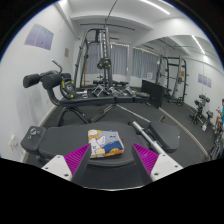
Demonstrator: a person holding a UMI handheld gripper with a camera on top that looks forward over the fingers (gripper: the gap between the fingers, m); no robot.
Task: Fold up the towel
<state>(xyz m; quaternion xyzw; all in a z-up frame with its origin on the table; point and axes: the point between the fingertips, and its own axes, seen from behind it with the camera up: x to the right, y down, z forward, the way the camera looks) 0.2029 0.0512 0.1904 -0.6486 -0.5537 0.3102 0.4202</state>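
Note:
A small folded towel (pixel 105 146), white with blue and orange print, lies flat on a dark grey padded surface (pixel 70 138). It rests just ahead of my gripper (pixel 112 160), between the lines of the two fingers and a little nearer the left one. The left pad (pixel 76 157) and the right pad (pixel 148 158) stand wide apart, and neither touches the towel. The gripper is open and holds nothing.
This is a gym room. A cable weight machine (pixel 97 60) stands at the back, an exercise bike (pixel 55 85) at the left, a black rack (pixel 172 75) at the right. A metal bar (pixel 150 130) lies to the right of the padded surface.

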